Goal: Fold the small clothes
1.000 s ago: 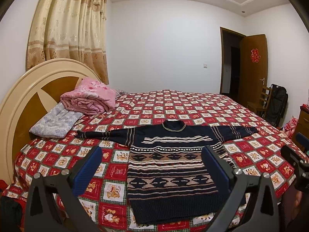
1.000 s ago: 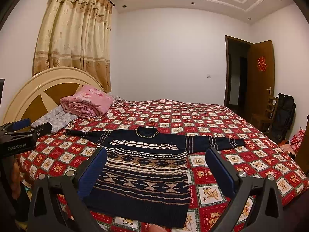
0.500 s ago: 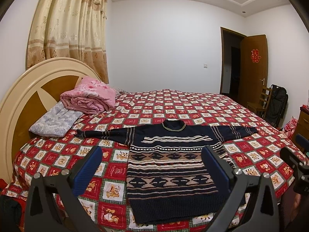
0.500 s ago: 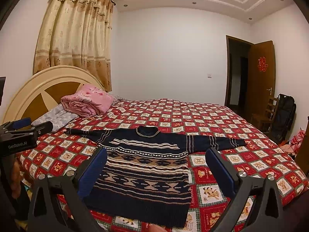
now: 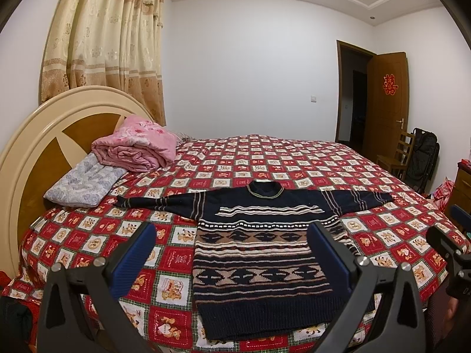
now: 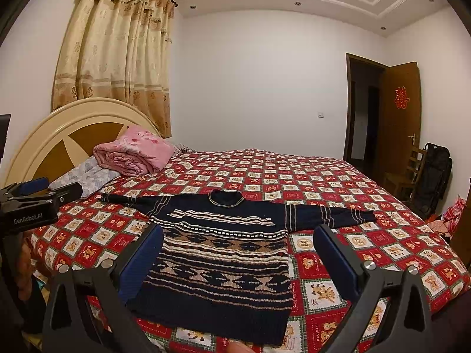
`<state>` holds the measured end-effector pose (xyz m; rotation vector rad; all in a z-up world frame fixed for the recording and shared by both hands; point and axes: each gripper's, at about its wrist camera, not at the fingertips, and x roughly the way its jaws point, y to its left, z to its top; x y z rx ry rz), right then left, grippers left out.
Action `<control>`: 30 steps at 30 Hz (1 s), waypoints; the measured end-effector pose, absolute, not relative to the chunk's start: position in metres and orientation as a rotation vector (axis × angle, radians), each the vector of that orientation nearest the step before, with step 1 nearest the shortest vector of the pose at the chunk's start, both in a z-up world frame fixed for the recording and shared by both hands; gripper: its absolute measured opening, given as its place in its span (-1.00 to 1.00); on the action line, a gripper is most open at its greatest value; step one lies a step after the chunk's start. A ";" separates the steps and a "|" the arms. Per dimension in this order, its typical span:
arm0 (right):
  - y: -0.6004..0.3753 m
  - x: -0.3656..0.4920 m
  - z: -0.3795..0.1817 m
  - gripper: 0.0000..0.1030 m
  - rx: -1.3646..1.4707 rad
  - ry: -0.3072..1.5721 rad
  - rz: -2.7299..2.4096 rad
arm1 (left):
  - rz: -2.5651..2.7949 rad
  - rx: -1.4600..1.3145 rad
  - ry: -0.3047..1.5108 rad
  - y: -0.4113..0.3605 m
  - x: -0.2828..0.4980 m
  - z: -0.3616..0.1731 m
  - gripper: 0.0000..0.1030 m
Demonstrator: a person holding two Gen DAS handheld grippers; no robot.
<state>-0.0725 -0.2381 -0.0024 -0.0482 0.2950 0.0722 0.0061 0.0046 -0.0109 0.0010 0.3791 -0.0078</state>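
Sweater (image 5: 265, 264) hem corner behind gripper finger

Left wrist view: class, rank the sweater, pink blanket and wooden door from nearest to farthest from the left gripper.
1. Sweater, spread flat just ahead of the left gripper.
2. Pink blanket, far left by the headboard.
3. Wooden door, far right wall.

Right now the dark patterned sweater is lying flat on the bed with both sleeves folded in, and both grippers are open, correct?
Not quite: on the sweater both sleeves are spread straight out, as the left wrist view shows. It does lie flat on the bed, and the left gripper and right gripper are open.
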 end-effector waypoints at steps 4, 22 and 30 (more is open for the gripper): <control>-0.239 -0.072 -0.002 0.98 -0.048 0.295 0.073 | -0.006 0.001 0.380 0.004 0.006 -0.013 1.00; -0.238 -0.070 -0.009 0.98 -0.053 0.310 0.077 | -0.004 -0.004 0.389 0.007 0.007 -0.019 1.00; -0.240 -0.060 -0.017 0.98 -0.051 0.342 0.100 | -0.008 -0.003 0.412 0.008 0.013 -0.030 1.00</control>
